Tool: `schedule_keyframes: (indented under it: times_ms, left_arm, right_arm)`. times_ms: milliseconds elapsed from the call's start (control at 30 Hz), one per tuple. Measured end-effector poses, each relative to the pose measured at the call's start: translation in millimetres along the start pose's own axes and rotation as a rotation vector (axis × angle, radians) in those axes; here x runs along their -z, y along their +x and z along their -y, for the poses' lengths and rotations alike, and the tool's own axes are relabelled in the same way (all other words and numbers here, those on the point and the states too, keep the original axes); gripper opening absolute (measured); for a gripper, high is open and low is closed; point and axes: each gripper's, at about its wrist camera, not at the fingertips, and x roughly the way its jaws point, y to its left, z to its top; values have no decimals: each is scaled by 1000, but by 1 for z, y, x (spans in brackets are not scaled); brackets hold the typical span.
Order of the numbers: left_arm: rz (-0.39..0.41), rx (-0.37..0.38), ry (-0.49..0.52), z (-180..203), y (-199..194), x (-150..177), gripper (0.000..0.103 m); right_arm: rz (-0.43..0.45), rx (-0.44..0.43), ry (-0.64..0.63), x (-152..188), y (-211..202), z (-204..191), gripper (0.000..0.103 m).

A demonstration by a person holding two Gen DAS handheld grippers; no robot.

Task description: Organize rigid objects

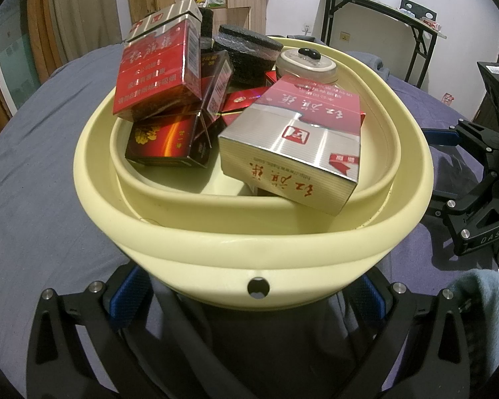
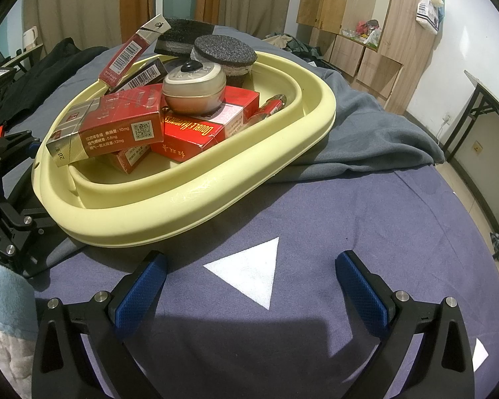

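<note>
Boxes fill the cream basin (image 2: 196, 196), a soft collapsed tub with a thick rolled rim that sits on the blue-grey bedcover (image 2: 366, 232); we count several red cigarette packs in it, piled loosely and at odd angles. From the right wrist view, a red and silver pack (image 2: 106, 129) lies across the near side of the heap, a red box lettered Double Happiness (image 2: 189, 133) lies just beside it, and a round cream jar (image 2: 194, 88) with a dark knob rests on top of that box. Behind the jar stand two black round foam-topped containers (image 2: 224, 55), and another pack (image 2: 133, 53) leans tilted against the far rim. In the left wrist view we see our left gripper (image 1: 254, 302) right at the basin's near wall, its blue pads (image 1: 129, 299) spread to either side of the rim, but we cannot tell whether they press on it. Our right gripper (image 2: 251, 286) hangs wide, clear of the basin, above a white triangle (image 2: 249, 269) printed on the cover. A grey blanket (image 2: 366, 129) lies bunched under the basin's far side. Further out are wooden cabinets (image 2: 349, 16) and a black folding table (image 1: 379, 23) against the wall.
</note>
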Motion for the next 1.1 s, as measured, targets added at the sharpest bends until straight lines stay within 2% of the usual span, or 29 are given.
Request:
schedule_keyframes:
  times_ms: [1100]
  left_arm:
    - [2,-6,3,-1,1,-1,103]
  right_arm:
    - [0,1,0,0,0,-3,103]
